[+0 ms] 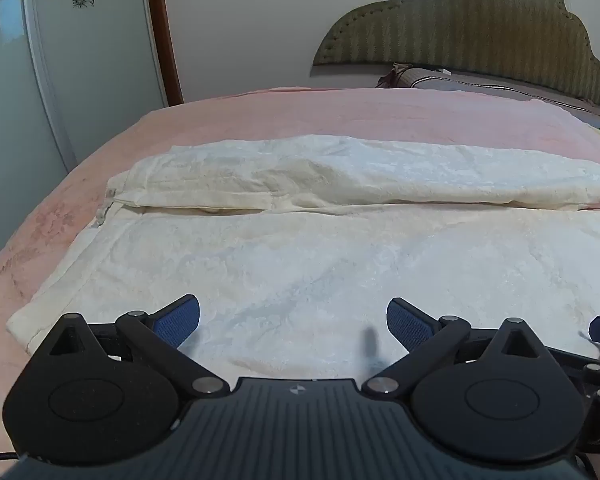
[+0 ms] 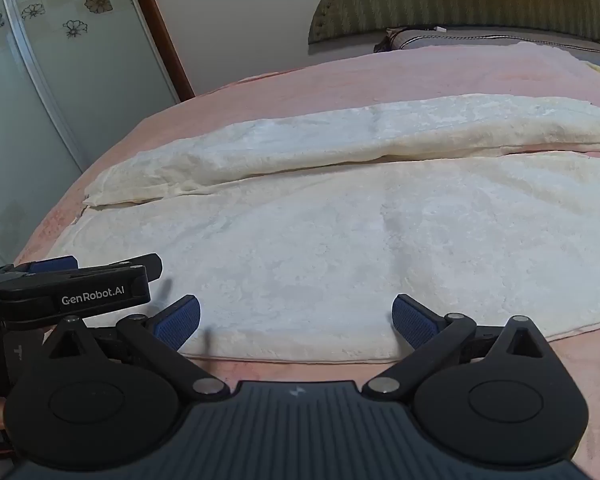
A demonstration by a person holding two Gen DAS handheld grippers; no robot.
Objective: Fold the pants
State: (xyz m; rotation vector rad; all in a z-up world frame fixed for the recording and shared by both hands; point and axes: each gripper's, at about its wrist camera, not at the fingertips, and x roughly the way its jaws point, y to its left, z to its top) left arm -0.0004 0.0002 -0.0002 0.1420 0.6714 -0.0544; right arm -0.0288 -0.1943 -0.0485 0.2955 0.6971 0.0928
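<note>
The cream fleece pants (image 1: 320,248), spread on my pink bedspread (image 1: 260,116), run off frame at 3 o'clock. My left gripper (image 1: 293,322) and right gripper (image 2: 296,322) hover spread wide and empty over the near hem, bare bedspread at 9 o'clock.

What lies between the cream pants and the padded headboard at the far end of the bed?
Mostly bare pink bedspread beyond the cream pants, then a grey pillow against the headboard; both wrist views show this.
</note>
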